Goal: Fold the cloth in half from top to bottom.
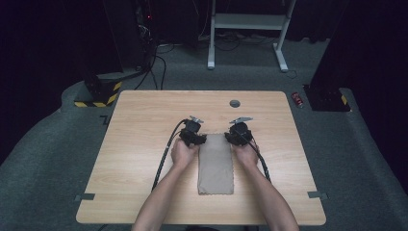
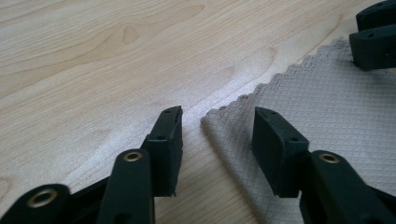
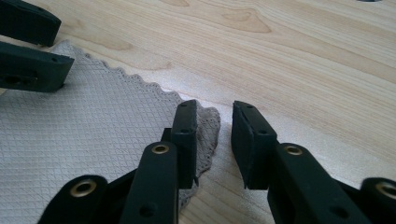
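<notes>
Grasp step: left tongs [image 2: 217,126] and right tongs [image 3: 215,126] are bracketing the cloth's [image 1: 215,163] upper corners at frame centre, half-open, gripping nothing. Next: pinch both corners.

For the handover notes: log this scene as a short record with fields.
surface: light wooden table
item: grey-beige waffle-textured cloth with scalloped edge, lying flat, long side toward the person
left gripper: open, jaws astride the cloth's far left corner
right gripper: open, jaws astride the cloth's far right corner, which is slightly rumpled
grip: none yet
</notes>
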`<state>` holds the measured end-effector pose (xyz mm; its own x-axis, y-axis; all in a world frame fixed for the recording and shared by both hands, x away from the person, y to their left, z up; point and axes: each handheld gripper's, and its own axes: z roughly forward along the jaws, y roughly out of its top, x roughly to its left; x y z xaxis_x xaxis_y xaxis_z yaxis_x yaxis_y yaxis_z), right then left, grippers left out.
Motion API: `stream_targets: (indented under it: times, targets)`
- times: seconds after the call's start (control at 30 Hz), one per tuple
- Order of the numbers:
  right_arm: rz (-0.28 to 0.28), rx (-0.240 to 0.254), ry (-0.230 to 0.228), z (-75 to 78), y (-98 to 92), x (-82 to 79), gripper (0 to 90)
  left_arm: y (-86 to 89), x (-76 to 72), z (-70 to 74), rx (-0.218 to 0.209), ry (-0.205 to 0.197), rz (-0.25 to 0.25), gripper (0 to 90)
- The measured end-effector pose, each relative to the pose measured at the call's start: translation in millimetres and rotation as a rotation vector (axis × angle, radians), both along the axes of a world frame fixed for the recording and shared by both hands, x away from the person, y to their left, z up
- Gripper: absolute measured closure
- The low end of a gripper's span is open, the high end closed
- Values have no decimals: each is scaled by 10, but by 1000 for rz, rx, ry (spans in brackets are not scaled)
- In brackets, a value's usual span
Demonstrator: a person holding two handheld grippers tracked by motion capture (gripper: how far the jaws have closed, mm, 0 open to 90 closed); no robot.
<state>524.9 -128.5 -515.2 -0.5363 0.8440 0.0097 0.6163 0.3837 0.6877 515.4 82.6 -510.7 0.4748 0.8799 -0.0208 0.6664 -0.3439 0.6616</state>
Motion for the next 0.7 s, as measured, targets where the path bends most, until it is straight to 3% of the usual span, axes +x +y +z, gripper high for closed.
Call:
stream_targets:
  times: [0.2,0.37,0.5,0.7]
  targets:
    - [19,10,10,2,17,-3,832,4,10,11,-19,15,-24,704]
    - [21,-2,-4,-1,27,-8,878,80,53,10,-65,47,-29,857]
    - [21,-9,-8,7,26,-13,888,84,69,20,-68,61,-45,886]
    - [23,2,-23,84,-10,-51,894,117,84,85,-117,59,-62,894]
